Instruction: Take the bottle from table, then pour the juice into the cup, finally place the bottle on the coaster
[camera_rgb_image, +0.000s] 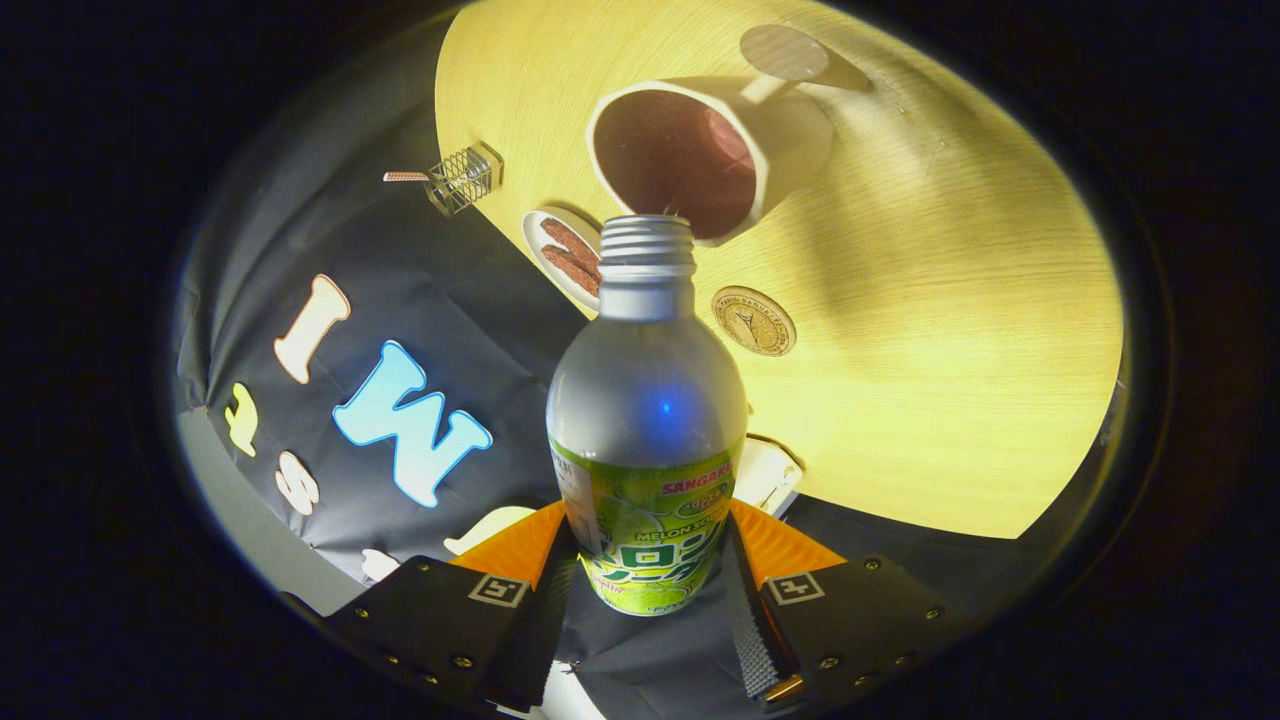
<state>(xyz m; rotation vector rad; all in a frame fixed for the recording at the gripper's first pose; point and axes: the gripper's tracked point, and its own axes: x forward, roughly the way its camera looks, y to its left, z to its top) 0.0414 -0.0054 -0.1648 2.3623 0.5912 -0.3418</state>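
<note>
Near the table's (950, 400) far-left edge stands a wire rack (462, 178), then a small plate (562, 255) of brown pieces. The gripper (648, 590) clamps the bottle (648, 430) between both fingers, its uncapped mouth tipped against the cup's (690, 160) rim. A round coaster (753, 320) lies just right; bare wood spreads beyond.

the bottle (647, 400), held between the fingers of the hand-held gripper (648, 600), is matt silver with a ribbed silver neck and a lime-green label with a red band. at its 12 o'clock the cup (790, 140) is cream-white outside and dark reddish brown inside. the coaster (754, 320), at the bottle's 1 o'clock, is tan with a gold pattern. the desk (950, 330) is pale yellow wood grain. a white plate (550, 255) at 11 o'clock carries reddish-brown strips.
</note>
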